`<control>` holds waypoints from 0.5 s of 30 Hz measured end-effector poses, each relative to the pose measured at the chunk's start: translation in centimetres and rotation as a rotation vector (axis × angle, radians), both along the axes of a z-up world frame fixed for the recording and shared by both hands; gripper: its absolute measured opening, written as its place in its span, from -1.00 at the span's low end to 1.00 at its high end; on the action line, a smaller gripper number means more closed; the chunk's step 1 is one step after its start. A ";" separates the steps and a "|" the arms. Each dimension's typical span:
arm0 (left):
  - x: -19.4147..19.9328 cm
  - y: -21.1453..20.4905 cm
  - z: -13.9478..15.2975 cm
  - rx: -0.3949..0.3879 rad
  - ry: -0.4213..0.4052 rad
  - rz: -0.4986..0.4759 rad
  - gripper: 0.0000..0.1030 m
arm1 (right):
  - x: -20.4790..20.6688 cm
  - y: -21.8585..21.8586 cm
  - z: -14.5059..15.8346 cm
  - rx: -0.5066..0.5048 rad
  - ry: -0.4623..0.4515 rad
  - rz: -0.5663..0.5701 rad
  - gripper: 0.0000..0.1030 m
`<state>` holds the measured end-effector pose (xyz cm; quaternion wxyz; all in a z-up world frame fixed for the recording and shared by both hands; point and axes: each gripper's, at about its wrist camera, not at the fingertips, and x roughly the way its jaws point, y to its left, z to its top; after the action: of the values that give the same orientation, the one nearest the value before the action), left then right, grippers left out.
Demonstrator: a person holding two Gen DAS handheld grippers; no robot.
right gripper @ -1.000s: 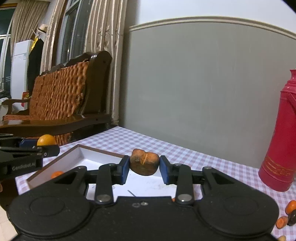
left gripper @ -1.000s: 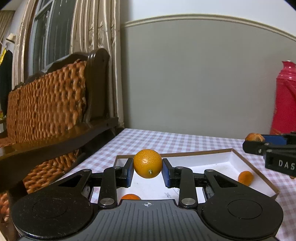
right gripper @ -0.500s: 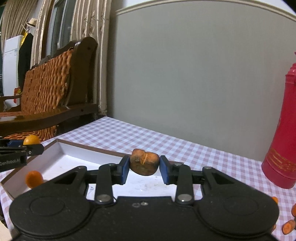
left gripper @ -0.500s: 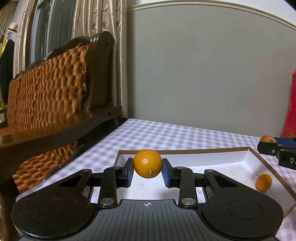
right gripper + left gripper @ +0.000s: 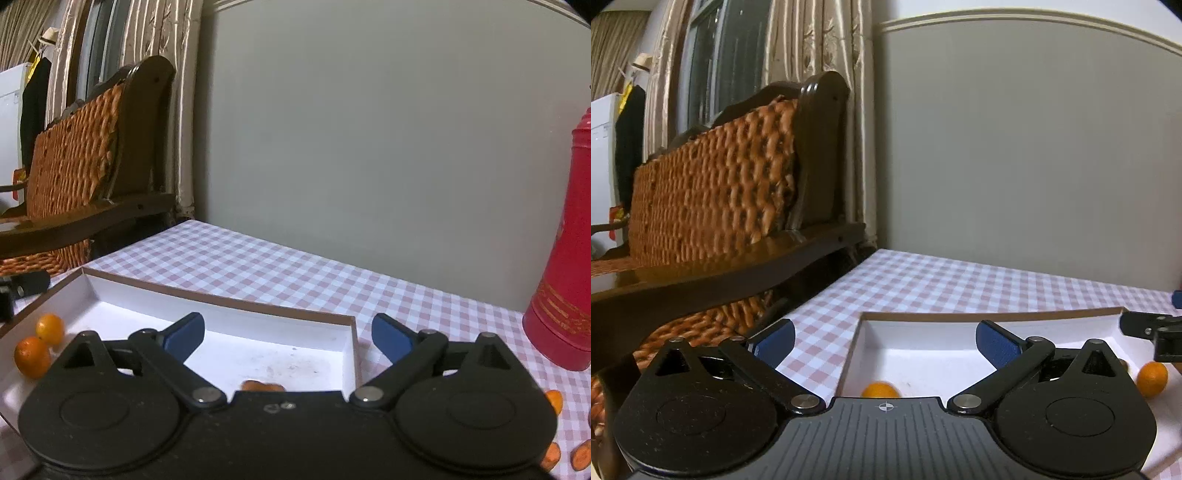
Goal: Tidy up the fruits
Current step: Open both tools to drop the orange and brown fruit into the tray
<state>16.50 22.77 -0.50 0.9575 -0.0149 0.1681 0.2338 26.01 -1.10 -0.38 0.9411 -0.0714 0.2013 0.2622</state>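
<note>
A shallow white box with a brown rim [image 5: 221, 301] lay open on the checked tabletop [image 5: 295, 273]. Two small round oranges [image 5: 40, 345] sat touching in its left corner. A third orange [image 5: 881, 389], blurred, lay on the box floor near the left wall. A brownish, shrivelled fruit [image 5: 262, 386] rested on the floor near the right wall.

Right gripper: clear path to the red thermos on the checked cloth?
Probably yes. The right gripper has its jaws opening with nothing between them, and the tall red thermos stands upright on bare checked tablecloth to its right, outside the white box. Whether the jaws span it is unclear.
</note>
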 end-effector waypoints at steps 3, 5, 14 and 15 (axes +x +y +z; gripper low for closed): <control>-0.2 -0.1 0.1 0.007 -0.005 -0.004 1.00 | -0.2 0.1 0.1 -0.003 -0.001 0.003 0.78; -0.3 0.1 0.1 0.004 -0.008 -0.001 1.00 | -0.3 0.1 0.1 -0.005 0.004 0.004 0.80; -0.5 -0.2 0.0 0.008 0.004 0.006 1.00 | -0.3 -0.1 0.1 -0.001 0.012 -0.005 0.87; -0.6 -0.2 0.0 0.009 0.005 0.009 1.00 | -0.3 0.0 0.1 -0.001 0.011 -0.005 0.87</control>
<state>15.93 22.56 -0.54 0.9561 -0.0105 0.1694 0.2389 25.66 -1.14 -0.28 0.9405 -0.0701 0.2068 0.2603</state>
